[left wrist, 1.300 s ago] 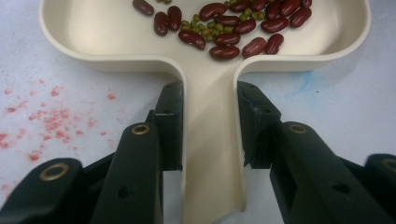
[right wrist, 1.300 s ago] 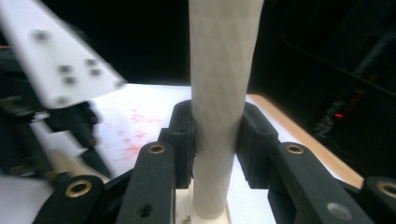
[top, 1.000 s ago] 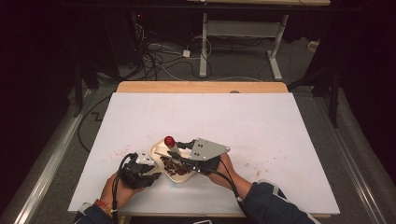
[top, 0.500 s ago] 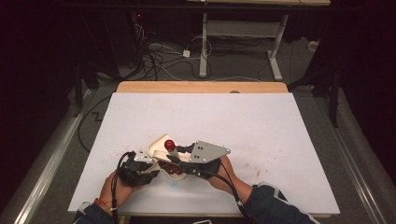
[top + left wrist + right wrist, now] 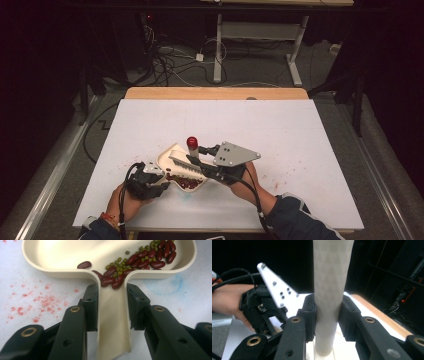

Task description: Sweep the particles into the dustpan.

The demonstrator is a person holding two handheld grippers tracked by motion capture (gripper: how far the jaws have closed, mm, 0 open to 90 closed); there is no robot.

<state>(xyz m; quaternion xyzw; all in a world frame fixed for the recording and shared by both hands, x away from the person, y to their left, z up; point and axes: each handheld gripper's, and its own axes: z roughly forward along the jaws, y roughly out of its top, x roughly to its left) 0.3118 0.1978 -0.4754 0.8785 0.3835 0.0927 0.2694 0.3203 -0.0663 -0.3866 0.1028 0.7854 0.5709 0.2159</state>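
Bright overhead light is washing the white table point(image 5: 280, 135), while everything beyond the table is sinking into darkness. Close-ups are looking soft, with slight glare.

On the table point(image 5: 300, 150), the dish point(image 5: 172, 157) lies between the left gripper point(image 5: 159, 179) and right gripper point(image 5: 197, 161), with beans point(image 5: 140, 261) in it.

1 camera looks down from above the table point(image 5: 300, 150); 2 ride close on the tongs, sharing the dish point(image 5: 110, 255).
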